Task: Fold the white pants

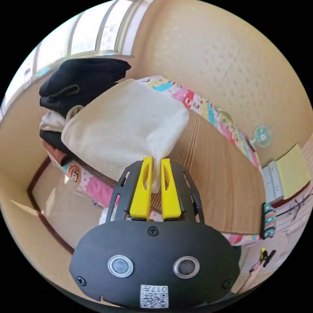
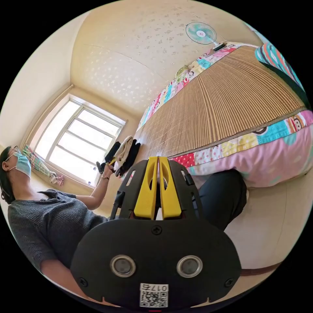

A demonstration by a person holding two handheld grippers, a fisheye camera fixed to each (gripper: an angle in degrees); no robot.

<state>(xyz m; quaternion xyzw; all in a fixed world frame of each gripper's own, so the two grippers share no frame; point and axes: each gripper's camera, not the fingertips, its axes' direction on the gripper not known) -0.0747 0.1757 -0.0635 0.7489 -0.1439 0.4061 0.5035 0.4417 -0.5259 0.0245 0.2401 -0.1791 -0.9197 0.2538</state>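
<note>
We see the left gripper (image 1: 156, 161) clamped on the folded white pants (image 1: 127, 127) (by the clothes pile (image 1: 78, 84)) on the bamboo mat (image 1: 221, 182); right gripper (image 2: 158, 159) closed, empty, off the mat's edge.

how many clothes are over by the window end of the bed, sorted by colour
Counted in the left gripper view; the stack may hide more.
white or cream: 2, the folded white pants pinched by the left gripper, and a cream garment in the stack
black: 2, the black top piece and a dark layer lower down
reddish: 1, a reddish edge at the bottom
total: 5
</note>
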